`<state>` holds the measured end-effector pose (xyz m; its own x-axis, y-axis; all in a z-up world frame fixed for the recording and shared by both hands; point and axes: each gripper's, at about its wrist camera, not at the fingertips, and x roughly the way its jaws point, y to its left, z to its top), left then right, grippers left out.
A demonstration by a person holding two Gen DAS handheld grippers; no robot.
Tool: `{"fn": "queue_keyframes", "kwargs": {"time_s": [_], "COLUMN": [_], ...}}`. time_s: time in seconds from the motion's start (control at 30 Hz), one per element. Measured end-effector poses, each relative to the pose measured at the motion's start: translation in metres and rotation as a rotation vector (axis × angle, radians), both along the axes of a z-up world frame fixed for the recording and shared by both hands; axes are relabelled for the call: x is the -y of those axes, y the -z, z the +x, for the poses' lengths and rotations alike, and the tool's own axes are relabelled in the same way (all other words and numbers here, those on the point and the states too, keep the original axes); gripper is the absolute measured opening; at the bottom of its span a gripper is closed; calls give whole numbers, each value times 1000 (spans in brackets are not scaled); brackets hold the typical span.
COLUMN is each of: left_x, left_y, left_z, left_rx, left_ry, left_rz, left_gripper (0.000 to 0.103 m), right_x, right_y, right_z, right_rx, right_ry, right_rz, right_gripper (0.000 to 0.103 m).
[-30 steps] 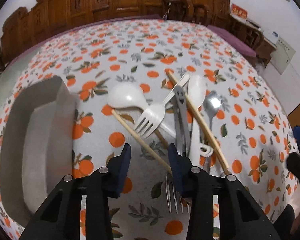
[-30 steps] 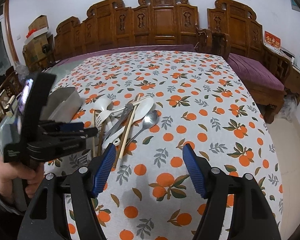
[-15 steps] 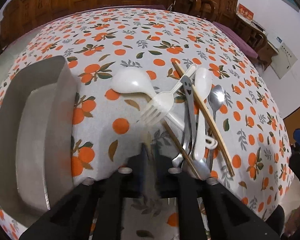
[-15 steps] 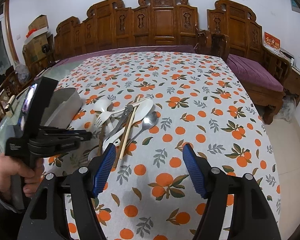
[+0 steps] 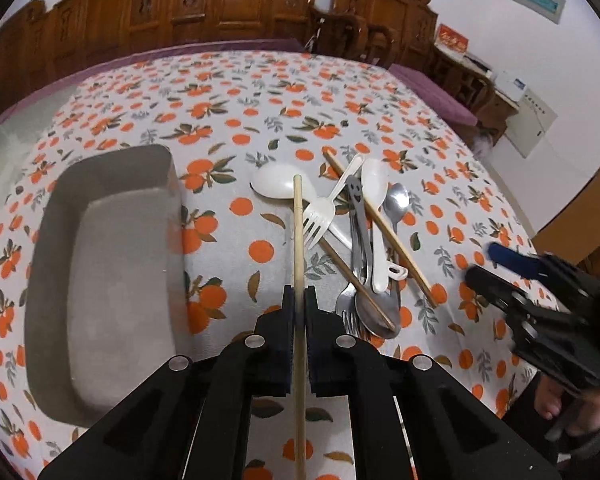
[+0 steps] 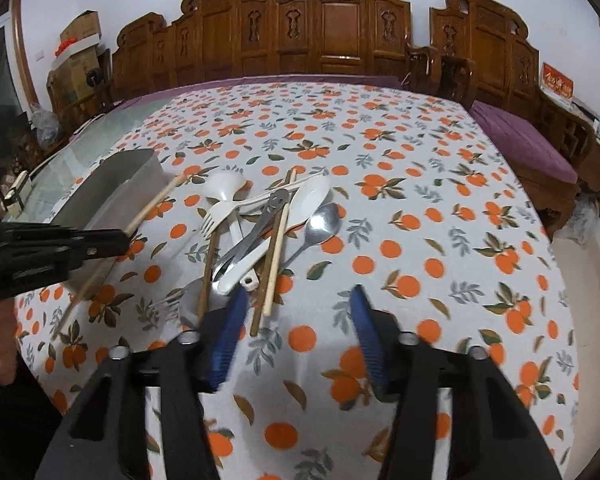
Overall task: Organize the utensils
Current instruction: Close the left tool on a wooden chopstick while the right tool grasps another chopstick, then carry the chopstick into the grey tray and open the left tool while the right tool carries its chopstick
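My left gripper (image 5: 299, 300) is shut on a pale wooden chopstick (image 5: 299, 240) and holds it above the table, pointing forward. It also shows in the right wrist view (image 6: 152, 206) beside the grey metal tray (image 6: 112, 196). The tray (image 5: 52, 264) lies left of the gripper. A pile of utensils (image 5: 364, 240) lies to the right: white plastic spoons, a white fork, metal spoons, a metal fork, chopsticks. My right gripper (image 6: 296, 332) is open and empty, just in front of the pile (image 6: 260, 232).
The table has an orange-print cloth (image 6: 420, 200). Carved wooden chairs (image 6: 332, 36) stand along the far side. A purple bench (image 6: 524, 140) is at the right. Cardboard boxes (image 6: 76, 52) stand at the far left.
My left gripper closed on a chopstick from the pile and lifted it clear of the table. My right gripper moved forward, closer to the pile.
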<state>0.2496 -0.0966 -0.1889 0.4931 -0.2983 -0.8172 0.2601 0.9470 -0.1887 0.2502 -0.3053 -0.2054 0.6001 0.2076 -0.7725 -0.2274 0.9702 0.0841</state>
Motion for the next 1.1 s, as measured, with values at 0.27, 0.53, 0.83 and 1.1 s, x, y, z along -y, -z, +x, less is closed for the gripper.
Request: {"fn": "queue_keyframes", "kwargs": {"time_s": [0.27,0.53,0.83,1.1], "left_x": [-9,-13,-20,-32], "left_y": [-7,-11,-14,-27], "left_z": [-8,-12,-11,-12], "left_rx": [42,49,56,96], "left_ry": [27,51,45,28], "left_rz": [-41,-75,-95,-85], "left_gripper": [4,4,4,4], "right_x": [-21,-11,-14,-16], "right_y": [15,39,43,11], "right_z": [31,61,60,47], "right_rx": [-45,-155,-183,-105], "right_ry": [-11,33,45,16], "right_rz": [10,88,74,-16], "right_gripper": [30,18,9,6]}}
